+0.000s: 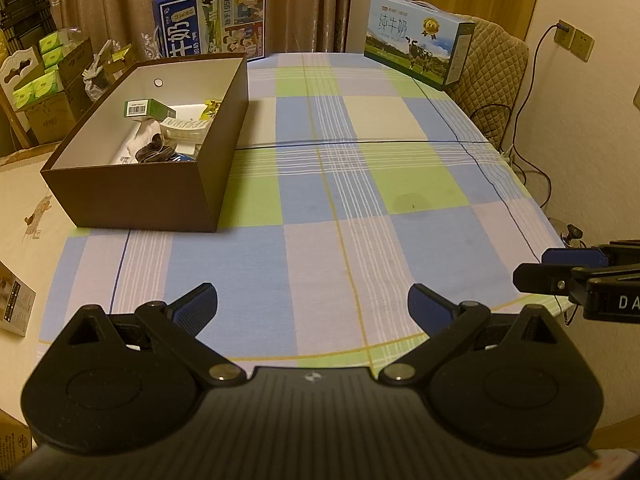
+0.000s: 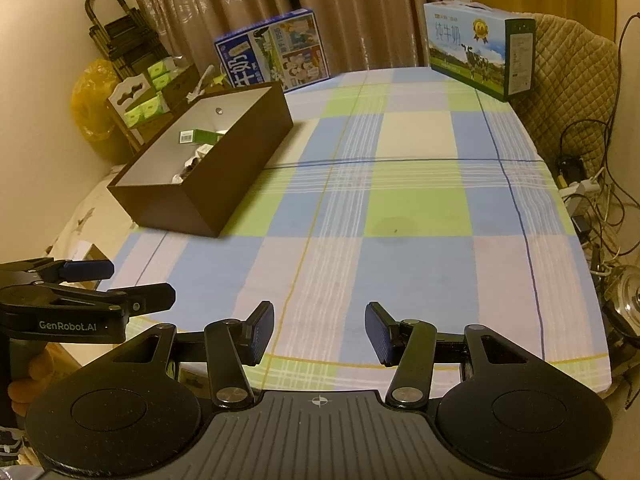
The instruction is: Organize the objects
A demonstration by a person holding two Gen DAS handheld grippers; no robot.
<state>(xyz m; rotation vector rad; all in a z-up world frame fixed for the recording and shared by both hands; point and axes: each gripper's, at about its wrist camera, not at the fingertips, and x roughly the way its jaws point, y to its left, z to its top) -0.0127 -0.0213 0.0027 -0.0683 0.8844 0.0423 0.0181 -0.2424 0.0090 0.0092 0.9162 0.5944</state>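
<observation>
A brown open box [image 1: 132, 196] [image 2: 208, 196] stands on the left part of the checked tablecloth [image 1: 340, 200] [image 2: 400, 208]. Inside it lie a green carton [image 1: 148, 109] [image 2: 196, 135], a white clip-like item [image 1: 184, 126] and several other small things. My left gripper [image 1: 312, 308] hovers over the near edge of the table, open and wide, with nothing between its fingers. My right gripper [image 2: 320, 330] also hangs over the near edge, open and empty. Each gripper shows in the other's view: the right gripper [image 1: 536, 268] at the right, the left gripper [image 2: 140, 280] at the left.
Two milk cartons stand at the table's far end: a blue one [image 1: 212, 20] [image 2: 276, 50] behind the box and a green-white one [image 1: 420, 40] [image 2: 480, 48] at the far right. A padded chair [image 1: 496, 76] and cables [image 2: 600, 200] lie right. Shelves with green packs [image 1: 44, 68] stand left.
</observation>
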